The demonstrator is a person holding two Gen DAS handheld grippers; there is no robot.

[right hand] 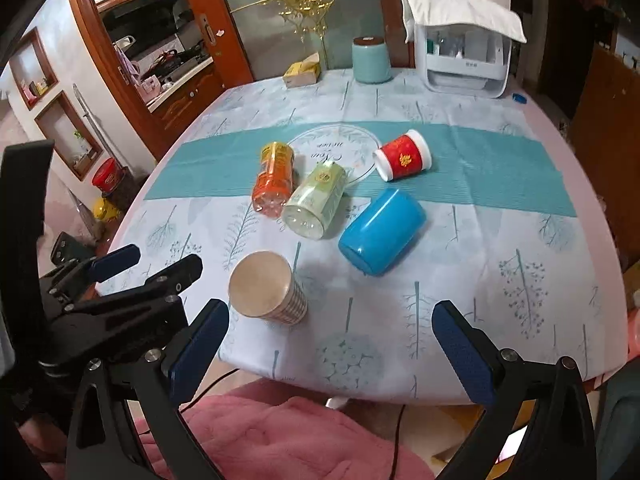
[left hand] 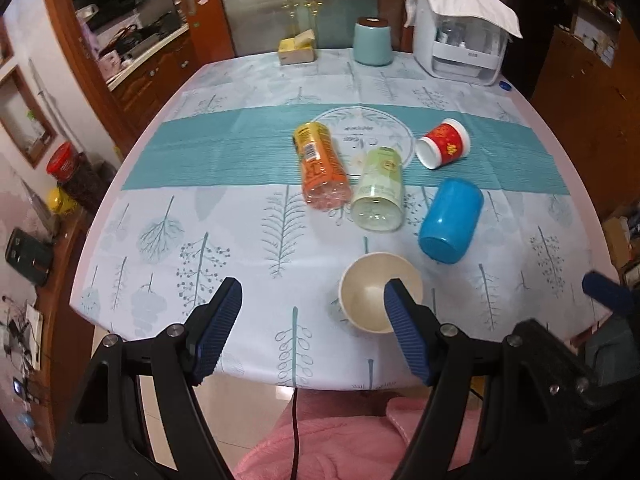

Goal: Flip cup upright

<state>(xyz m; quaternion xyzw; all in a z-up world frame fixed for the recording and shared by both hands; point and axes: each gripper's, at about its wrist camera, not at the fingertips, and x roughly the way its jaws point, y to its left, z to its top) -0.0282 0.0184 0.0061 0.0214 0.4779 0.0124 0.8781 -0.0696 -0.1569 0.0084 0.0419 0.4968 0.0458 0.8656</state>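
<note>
A cream paper cup [left hand: 374, 288] [right hand: 267, 290] stands near the table's front edge, its mouth toward the cameras. A blue cup [left hand: 452, 220] [right hand: 382, 232] lies on its side. A red cup [left hand: 442, 143] [right hand: 403, 155] lies on its side farther back. An orange bottle [left hand: 320, 166] [right hand: 274, 178] and a green bottle [left hand: 378, 190] [right hand: 316, 200] lie beside each other. My left gripper [left hand: 314, 330] is open and empty, its right finger [left hand: 404, 330] in front of the paper cup. My right gripper [right hand: 332, 352] is open and empty, just right of the paper cup.
A teal canister [left hand: 373, 42] [right hand: 371, 60], a yellow box [left hand: 298, 48] [right hand: 303, 72] and a white appliance under a cloth [left hand: 460, 36] [right hand: 464, 52] stand at the table's far edge. The patterned tablecloth [left hand: 240, 240] ends right by the grippers. Pink clothing [right hand: 280, 436] lies below.
</note>
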